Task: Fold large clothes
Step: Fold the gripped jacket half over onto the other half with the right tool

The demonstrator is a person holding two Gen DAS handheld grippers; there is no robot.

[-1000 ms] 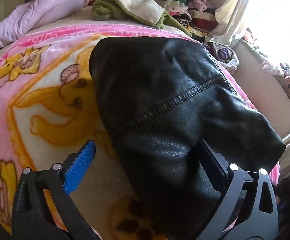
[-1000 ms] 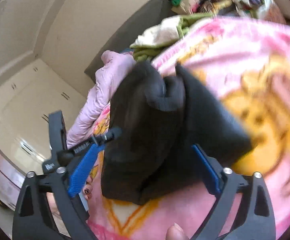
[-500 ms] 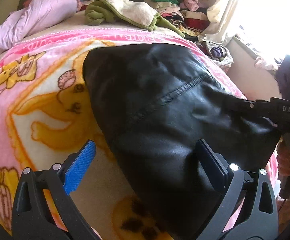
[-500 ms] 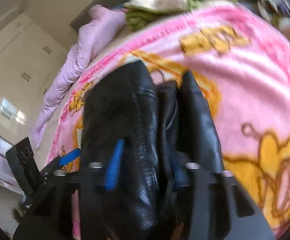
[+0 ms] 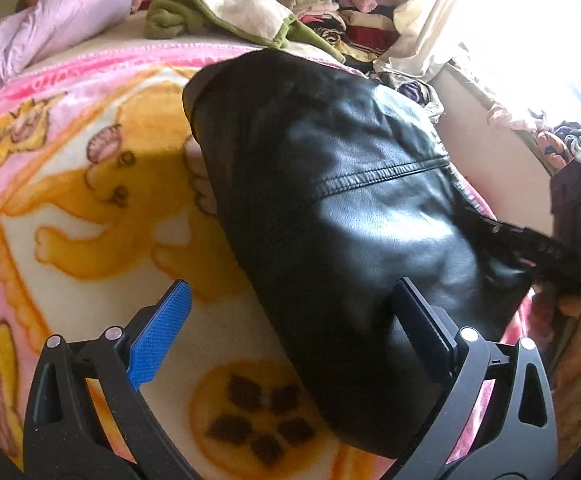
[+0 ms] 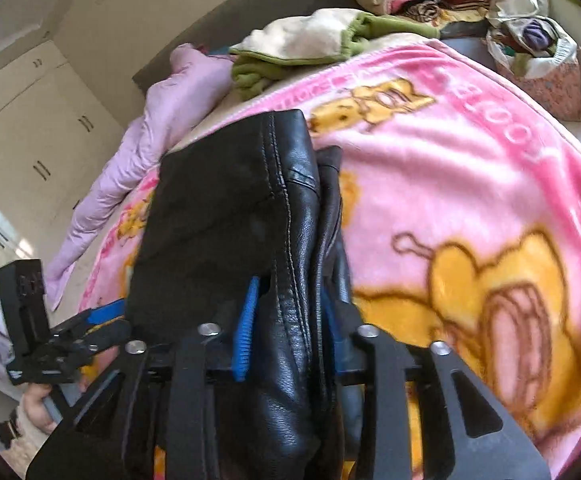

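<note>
Pinching glossy black leather jacket [image 6: 290, 280], right gripper [image 6: 286, 332] closed.

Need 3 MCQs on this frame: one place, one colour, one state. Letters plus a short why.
1. The black leather jacket lies on: A) the pink cartoon blanket B) a chair C) the floor
2. The pad on the left hand-held gripper is: A) red B) blue C) white
3. The right hand-held gripper is: A) open, off the garment B) shut on the jacket C) holding a towel

A: blanket shows all around the jacket.
B: blue pad on its finger.
B: leather pinched between closed fingers.
</note>
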